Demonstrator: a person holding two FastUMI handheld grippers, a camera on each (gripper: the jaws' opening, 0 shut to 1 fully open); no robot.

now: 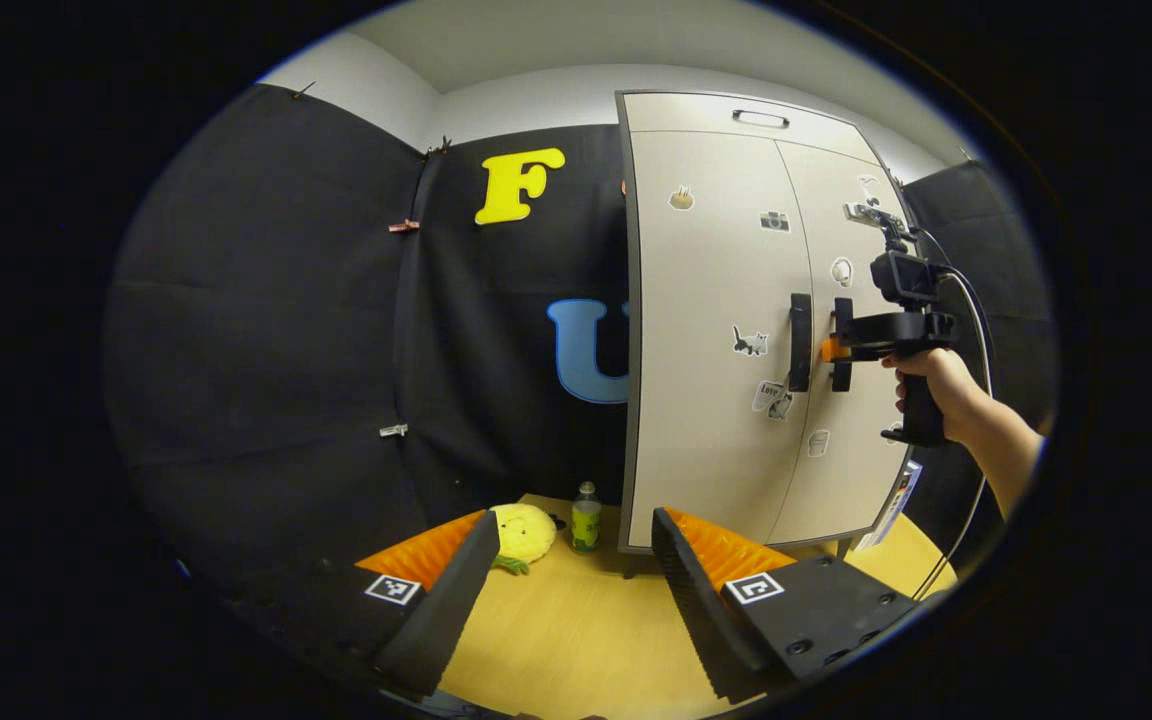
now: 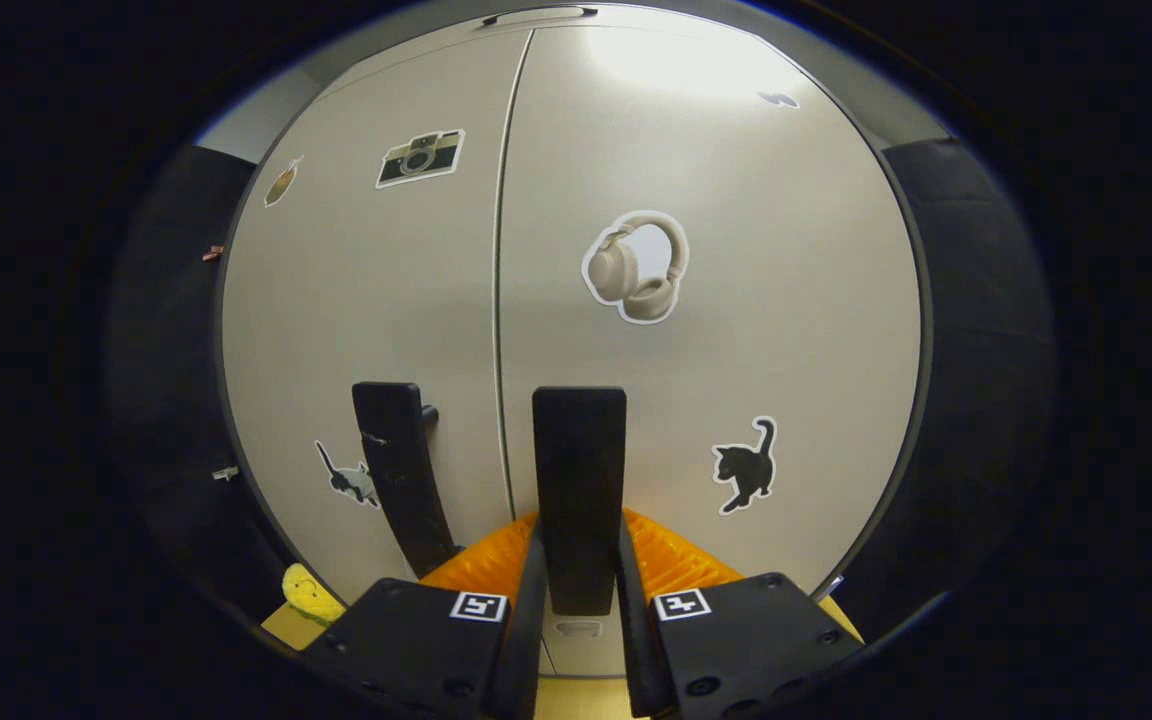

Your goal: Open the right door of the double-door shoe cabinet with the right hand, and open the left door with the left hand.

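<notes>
shoe cabinet [image 1: 716, 400] stands on the bench [image 1: 576, 620], both doors closed; rigid panels, should swing lightly on hinges | right door handle [image 2: 579, 480]: stiff black bar, your right hand-held gripper [image 2: 581, 575] clamps it, pull outward | left door handle [image 1: 800, 342]: your left hand-held gripper [image 1: 576, 570] gapes wide, well short of it

Dim booth — glare on cabinet [image 2: 696, 70], fisheye-warped edges.
</notes>
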